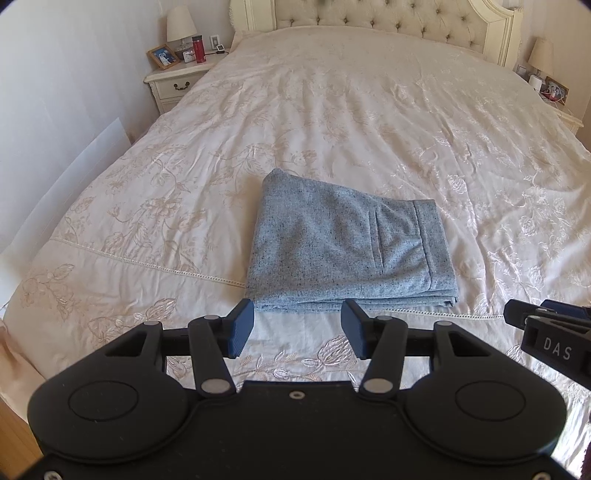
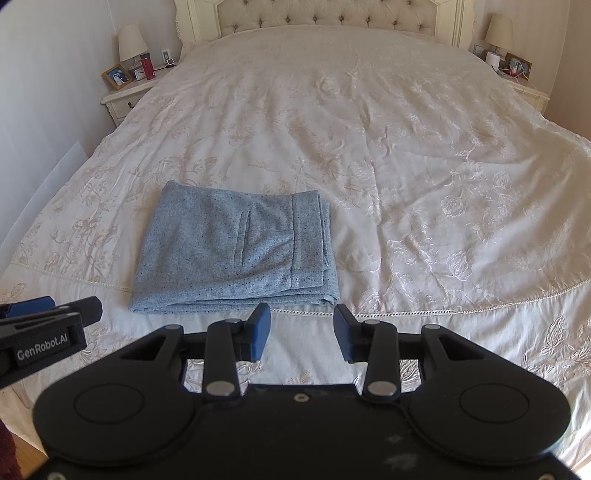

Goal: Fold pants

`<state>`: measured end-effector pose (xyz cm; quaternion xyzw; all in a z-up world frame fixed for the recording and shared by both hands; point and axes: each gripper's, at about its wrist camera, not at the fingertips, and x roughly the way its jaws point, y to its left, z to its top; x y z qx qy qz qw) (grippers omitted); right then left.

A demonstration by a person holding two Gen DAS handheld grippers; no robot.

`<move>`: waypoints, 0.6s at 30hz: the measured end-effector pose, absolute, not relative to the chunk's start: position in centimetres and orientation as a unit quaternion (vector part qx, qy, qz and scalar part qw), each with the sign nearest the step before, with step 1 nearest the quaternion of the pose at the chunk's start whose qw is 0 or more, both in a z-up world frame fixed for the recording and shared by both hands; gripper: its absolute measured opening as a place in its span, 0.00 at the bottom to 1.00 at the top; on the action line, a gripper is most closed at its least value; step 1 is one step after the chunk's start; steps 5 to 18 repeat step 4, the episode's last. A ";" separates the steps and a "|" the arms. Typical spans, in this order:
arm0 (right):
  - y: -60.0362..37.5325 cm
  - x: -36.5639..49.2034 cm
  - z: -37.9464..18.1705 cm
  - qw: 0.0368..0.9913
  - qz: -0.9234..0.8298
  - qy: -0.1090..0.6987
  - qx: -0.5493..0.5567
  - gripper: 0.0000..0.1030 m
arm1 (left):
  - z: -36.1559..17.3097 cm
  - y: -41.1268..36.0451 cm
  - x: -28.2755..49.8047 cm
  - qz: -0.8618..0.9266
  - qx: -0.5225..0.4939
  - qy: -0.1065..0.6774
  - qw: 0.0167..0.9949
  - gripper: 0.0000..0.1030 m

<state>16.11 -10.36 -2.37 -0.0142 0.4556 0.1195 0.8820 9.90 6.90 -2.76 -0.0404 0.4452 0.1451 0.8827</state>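
Foreground: the left gripper (image 1: pixel 297 328) hangs over the foot of the bed with its blue pads spread wide and only bedspread showing between them. The right gripper (image 2: pixel 302 330) is held beside it, its jaws likewise apart and gripping nothing.

Just beyond both sets of fingertips, the grey flecked pants (image 1: pixel 343 245) lie folded into a compact stack of layers, flat on the bedspread (image 1: pixel 332 122) near the foot edge. The waistband is on the right side and a slit pocket faces up. Neither gripper touches the cloth.

Middle ground: the cream bedspread, embroidered with floral sprays and crossed by an openwork trim line that runs under the pants, covers the whole mattress with shallow creases.

Background: a button-tufted headboard (image 1: pixel 376 18) in a pale frame. At the left, a cream nightstand (image 1: pixel 173 83) carries a lamp (image 1: pixel 181 27), a framed photo (image 1: pixel 162 56) and a red bottle (image 1: pixel 198 49). At the right, a second lamp (image 2: pixel 498 33) stands among small items, possibly another photo frame. The left wall is plain white.
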 end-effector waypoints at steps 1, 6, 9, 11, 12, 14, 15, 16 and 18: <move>-10.4 16.1 -2.4 0.882 0.119 0.456 -0.014 0.39 | -2.7 6.8 9.9 0.146 -0.040 0.444 0.883 0.57; -10.3 16.1 -2.4 0.882 0.120 0.456 -0.014 0.39 | -2.7 6.7 10.0 0.142 -0.042 0.447 0.882 0.57; -10.3 16.1 -2.4 0.882 0.120 0.456 -0.014 0.39 | -2.7 6.7 10.0 0.142 -0.042 0.447 0.882 0.57; -10.3 16.1 -2.4 0.882 0.120 0.456 -0.014 0.39 | -2.7 6.7 10.0 0.142 -0.042 0.447 0.882 0.57; -10.3 16.1 -2.4 0.882 0.120 0.456 -0.014 0.39 | -2.7 6.7 10.0 0.142 -0.042 0.447 0.882 0.57; -10.3 16.1 -2.4 0.882 0.120 0.456 -0.014 0.39 | -2.7 6.7 10.0 0.142 -0.042 0.447 0.882 0.57; -10.3 16.1 -2.4 0.882 0.120 0.456 -0.014 0.39 | -2.7 6.7 10.0 0.142 -0.042 0.447 0.882 0.57; -10.3 16.1 -2.4 0.882 0.120 0.456 -0.014 0.39 | -2.7 6.7 10.0 0.142 -0.042 0.447 0.882 0.57; -10.3 16.1 -2.4 0.882 0.120 0.456 -0.014 0.39 | -2.7 6.7 10.0 0.142 -0.042 0.447 0.882 0.57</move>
